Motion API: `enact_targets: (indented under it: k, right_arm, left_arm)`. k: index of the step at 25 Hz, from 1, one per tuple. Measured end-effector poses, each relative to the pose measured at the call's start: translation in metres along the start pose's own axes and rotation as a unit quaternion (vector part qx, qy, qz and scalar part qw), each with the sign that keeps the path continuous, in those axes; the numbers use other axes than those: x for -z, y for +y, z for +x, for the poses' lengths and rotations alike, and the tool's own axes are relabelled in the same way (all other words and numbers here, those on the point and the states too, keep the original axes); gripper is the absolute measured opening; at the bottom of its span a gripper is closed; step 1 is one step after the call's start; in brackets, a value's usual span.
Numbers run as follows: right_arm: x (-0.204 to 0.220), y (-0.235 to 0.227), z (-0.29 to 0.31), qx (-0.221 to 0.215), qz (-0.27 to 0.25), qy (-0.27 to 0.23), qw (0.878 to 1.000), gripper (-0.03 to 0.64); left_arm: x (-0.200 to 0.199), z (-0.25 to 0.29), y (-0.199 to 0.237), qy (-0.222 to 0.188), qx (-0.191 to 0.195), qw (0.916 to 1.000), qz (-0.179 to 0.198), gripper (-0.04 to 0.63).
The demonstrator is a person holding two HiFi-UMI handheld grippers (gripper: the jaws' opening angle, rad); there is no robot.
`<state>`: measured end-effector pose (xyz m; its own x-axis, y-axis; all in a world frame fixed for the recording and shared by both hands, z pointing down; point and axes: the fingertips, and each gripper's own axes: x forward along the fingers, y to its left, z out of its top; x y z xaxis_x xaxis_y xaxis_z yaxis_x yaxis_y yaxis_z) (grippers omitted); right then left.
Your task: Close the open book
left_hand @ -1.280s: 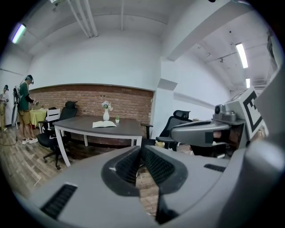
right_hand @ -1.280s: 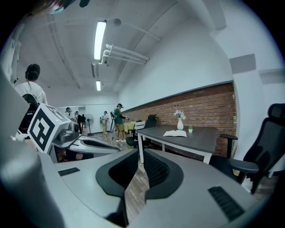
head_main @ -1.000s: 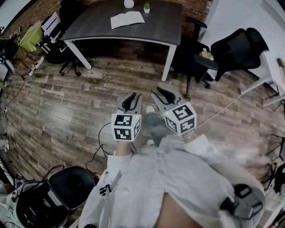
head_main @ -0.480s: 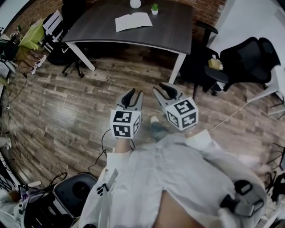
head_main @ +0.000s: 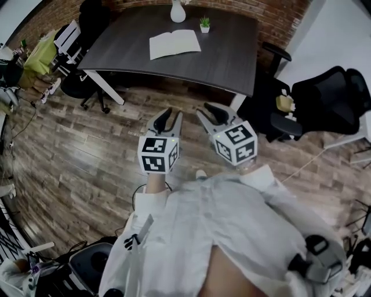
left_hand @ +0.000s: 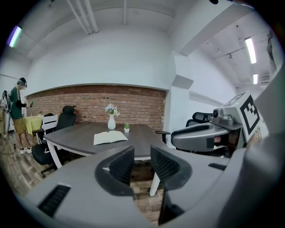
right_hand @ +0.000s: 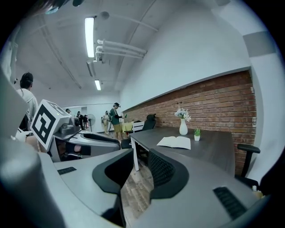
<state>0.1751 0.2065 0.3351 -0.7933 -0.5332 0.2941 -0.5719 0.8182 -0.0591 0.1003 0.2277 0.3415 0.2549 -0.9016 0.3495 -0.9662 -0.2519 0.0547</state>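
An open book (head_main: pixel 174 44) lies flat with white pages up on the dark table (head_main: pixel 232 58), toward its far side. It also shows in the left gripper view as the book (left_hand: pixel 110 136) and in the right gripper view as the book (right_hand: pixel 175 142). Both grippers hover over the wooden floor, well short of the table, pointing toward it. My left gripper (head_main: pixel 168 118) is open with nothing between its jaws, which have just been opening. My right gripper (head_main: pixel 206 109) is open and empty too, beside the left one.
A white vase (head_main: pixel 178 11) and a small potted plant (head_main: pixel 204 24) stand behind the book. Black office chairs (head_main: pixel 324 101) stand right of the table, another chair (head_main: pixel 87 35) at its left. Cables and gear (head_main: pixel 81 261) lie on the floor behind me. People stand far left (left_hand: pixel 18 111).
Both grippers and the view have moved toward the table, which now sits larger and lower in the head view. The left jaws stand slightly wider apart.
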Motion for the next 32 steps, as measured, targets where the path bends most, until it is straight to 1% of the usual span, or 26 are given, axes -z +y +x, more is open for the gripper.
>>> enact_targets:
  k: [4, 9, 12, 17, 22, 26, 32]
  right_arm:
    - [-0.01, -0.027, 0.018, -0.001, 0.0, -0.003, 1.0, 0.084]
    - [-0.003, -0.041, 0.034, -0.008, 0.012, 0.004, 1.0, 0.084]
    - [0.005, -0.054, 0.043, -0.001, 0.025, 0.013, 1.0, 0.084]
    - [0.004, -0.075, 0.064, 0.01, 0.043, 0.011, 0.999, 0.084]
    - [-0.001, -0.095, 0.099, 0.023, 0.052, 0.015, 0.998, 0.084]
    - [-0.012, -0.111, 0.139, 0.035, 0.059, 0.015, 0.998, 0.084]
    - [-0.034, -0.14, 0.204, 0.06, 0.083, 0.019, 0.995, 0.084]
  left_arm:
    - [-0.011, 0.032, 0.006, -0.001, 0.002, 1.0, -0.008, 0.097]
    - [-0.003, 0.054, 0.013, 0.018, 0.002, 0.9997, -0.018, 0.097]
    - [0.001, 0.067, 0.019, 0.031, 0.004, 0.9993, -0.021, 0.097]
    - [-0.001, 0.092, 0.036, 0.038, 0.009, 0.9991, -0.018, 0.097]
    - [-0.012, 0.124, 0.065, 0.041, 0.02, 0.9989, -0.011, 0.097]
    - [-0.023, 0.156, 0.099, 0.049, 0.041, 0.9979, 0.001, 0.097]
    - [-0.048, 0.203, 0.154, 0.054, 0.075, 0.9956, 0.015, 0.097]
